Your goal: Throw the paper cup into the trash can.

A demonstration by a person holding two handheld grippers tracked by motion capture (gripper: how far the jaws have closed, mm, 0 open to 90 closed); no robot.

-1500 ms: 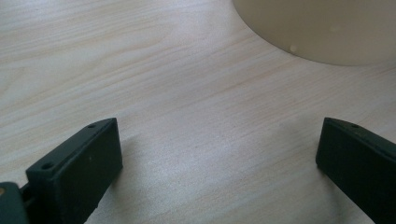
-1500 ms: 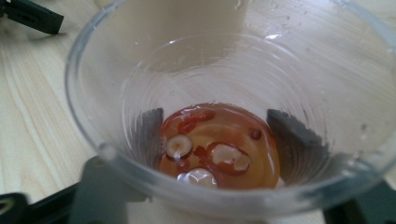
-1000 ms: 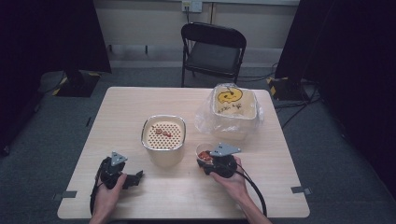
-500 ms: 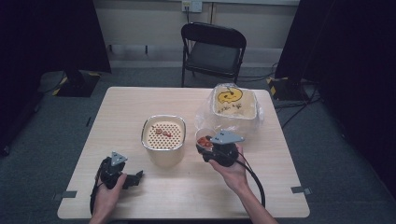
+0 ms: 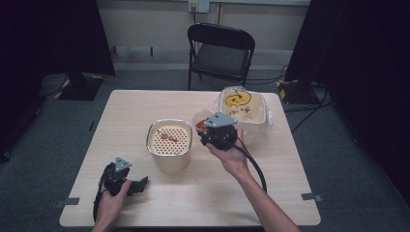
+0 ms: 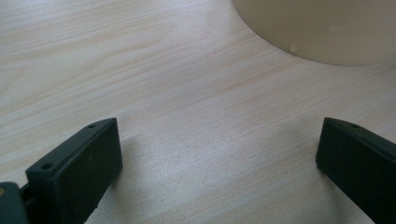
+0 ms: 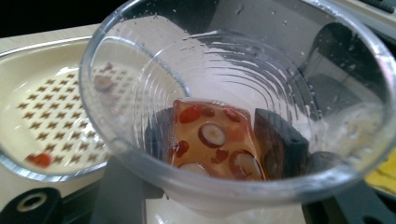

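The right gripper (image 5: 209, 131) is closed on a clear plastic cup (image 7: 233, 116), its jaws pressing the cup's lower wall from either side, and the cup is tipped so its mouth faces the camera on that gripper, with pale liquid and red and brown fruit pieces (image 7: 212, 140) pooled at the low side. Against the picture from a second ago, this hand has lifted the cup off the wood near the table's middle and carried it up and toward the far edge; it now hangs between the cream strainer bowl (image 5: 169, 145) and the bagged tub with the yellow face (image 5: 244, 108) near the far right corner. A few red bits (image 5: 167, 137) lie on the strainer's perforated insert, so the lift looks like the start of a pour through the holes, with the cup's lip not yet over the bowl's rim. The left gripper (image 5: 138, 186) has kept to its spot near the near left corner, resting on the table (image 6: 187, 116) with jaws spread wide and nothing between them.
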